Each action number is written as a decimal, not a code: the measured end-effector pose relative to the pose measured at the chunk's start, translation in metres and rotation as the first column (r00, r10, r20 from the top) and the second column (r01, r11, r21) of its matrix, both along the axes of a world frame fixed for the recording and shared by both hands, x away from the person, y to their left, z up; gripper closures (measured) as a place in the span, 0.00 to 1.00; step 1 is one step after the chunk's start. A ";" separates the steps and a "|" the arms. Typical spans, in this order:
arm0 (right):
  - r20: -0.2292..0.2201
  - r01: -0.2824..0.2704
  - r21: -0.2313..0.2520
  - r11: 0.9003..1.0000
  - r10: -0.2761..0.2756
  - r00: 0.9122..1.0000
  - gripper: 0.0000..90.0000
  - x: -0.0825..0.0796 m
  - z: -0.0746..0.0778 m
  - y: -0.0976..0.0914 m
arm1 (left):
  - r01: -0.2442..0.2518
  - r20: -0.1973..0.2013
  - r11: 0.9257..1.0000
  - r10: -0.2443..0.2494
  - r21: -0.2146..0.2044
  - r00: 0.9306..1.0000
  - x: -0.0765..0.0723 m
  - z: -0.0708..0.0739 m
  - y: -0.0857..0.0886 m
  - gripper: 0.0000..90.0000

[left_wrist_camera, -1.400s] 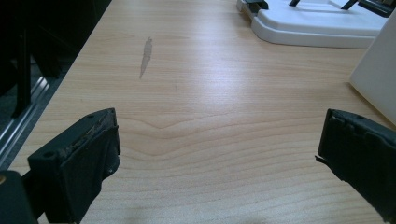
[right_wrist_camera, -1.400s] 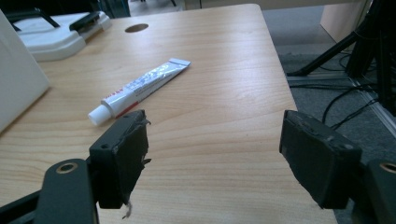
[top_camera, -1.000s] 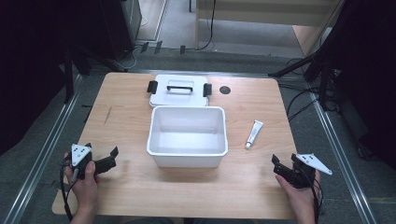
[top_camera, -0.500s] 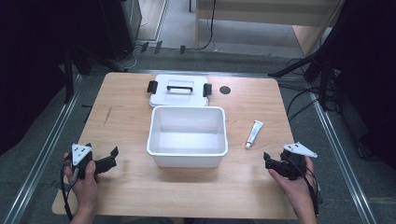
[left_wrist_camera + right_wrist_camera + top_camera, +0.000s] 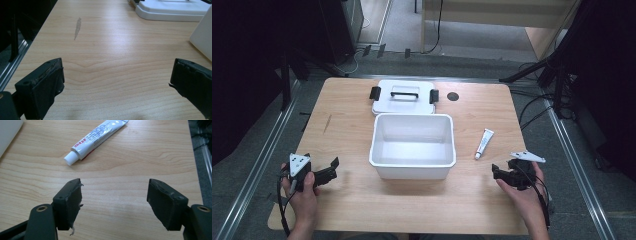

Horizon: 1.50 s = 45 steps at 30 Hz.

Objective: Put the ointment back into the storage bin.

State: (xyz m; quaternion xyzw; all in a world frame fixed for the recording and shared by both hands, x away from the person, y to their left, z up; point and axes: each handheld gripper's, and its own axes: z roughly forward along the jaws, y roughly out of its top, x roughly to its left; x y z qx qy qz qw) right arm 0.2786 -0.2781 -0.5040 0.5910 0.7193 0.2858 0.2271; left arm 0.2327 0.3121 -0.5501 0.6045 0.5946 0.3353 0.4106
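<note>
An open white plastic bin [image 5: 413,145] stands mid-table, its inside bare. Behind it lies its white lid [image 5: 404,96] with a handle and black clips. A white tube [image 5: 484,143] with a white cap lies right of the bin; in the right gripper view the tube [image 5: 96,136] lies just ahead of the jaws, cap toward them. My right gripper [image 5: 498,174] is open near the front right, a short way in front of the tube. At the front left my left gripper [image 5: 332,169] is open over bare wood, its jaws wide apart [image 5: 116,82], the bin's wall [image 5: 203,37] at its right.
A round dark hole [image 5: 453,96] sits in the wooden table [image 5: 347,120] behind the bin. A grey scuff mark [image 5: 77,26] is on the wood ahead of the left gripper. Metal rails and cables run along both table sides.
My right gripper has moved left and slightly forward, closer to the tube. The left gripper has stayed where it was.
</note>
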 end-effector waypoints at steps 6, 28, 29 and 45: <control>-0.140 -0.017 -0.023 1.000 0.014 0.990 0.33 0.025 0.021 0.011 | 0.001 0.000 1.000 -0.001 -0.004 1.000 0.000 0.000 0.000 0.00; -0.542 0.087 -0.087 0.992 -0.121 0.832 0.38 0.128 0.044 0.051 | 0.008 -0.008 1.000 -0.008 -0.018 1.000 0.001 0.000 0.002 0.00; -0.551 0.098 -0.089 0.991 -0.131 0.824 0.38 0.132 0.044 0.053 | 0.007 -0.008 1.000 -0.007 -0.020 1.000 0.001 0.000 0.002 0.00; -0.660 0.197 -0.110 0.974 -0.220 0.719 0.45 0.171 0.026 0.059 | 0.005 -0.013 0.999 -0.006 -0.037 1.000 0.002 0.000 0.003 0.00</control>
